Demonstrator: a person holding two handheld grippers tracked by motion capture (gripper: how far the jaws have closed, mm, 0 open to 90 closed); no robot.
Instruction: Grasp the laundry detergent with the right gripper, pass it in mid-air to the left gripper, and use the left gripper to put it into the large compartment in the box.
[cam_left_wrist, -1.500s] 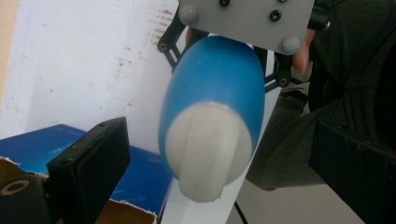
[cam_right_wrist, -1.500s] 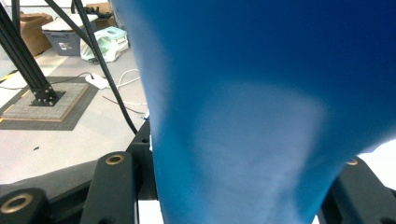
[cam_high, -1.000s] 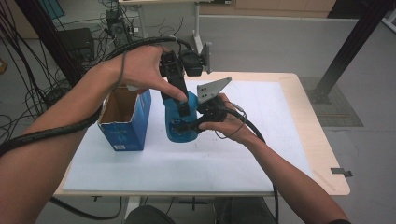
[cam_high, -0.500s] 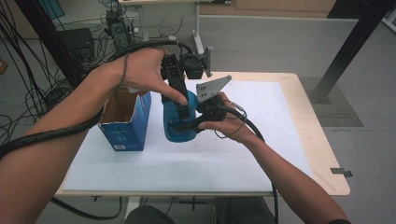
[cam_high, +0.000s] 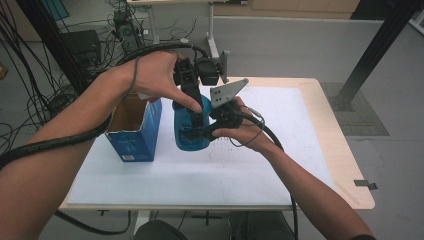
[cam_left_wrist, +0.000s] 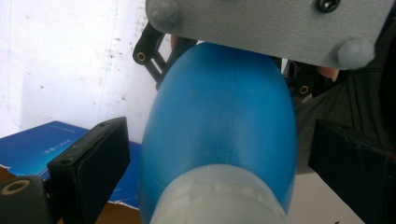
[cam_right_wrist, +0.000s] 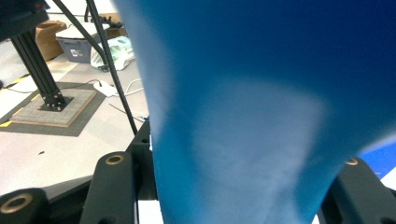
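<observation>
One box (cam_high: 134, 132) stood open at the worktop's (cam_high: 300, 165) left. One blue bottle (cam_high: 189, 127) was held above the worktop beside it. My left claw (cam_high: 196, 117) straddled its neck, pads clear; my right claw (cam_high: 192, 136) was clamped on its body. It looked light, smooth, slippery: best gripped mid-body.

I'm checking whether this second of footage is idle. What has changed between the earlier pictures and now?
Nothing visibly changed: the right gripper stays shut on the blue bottle, the left gripper stays over its top with jaws apart, and the blue box stands beside it.
</observation>
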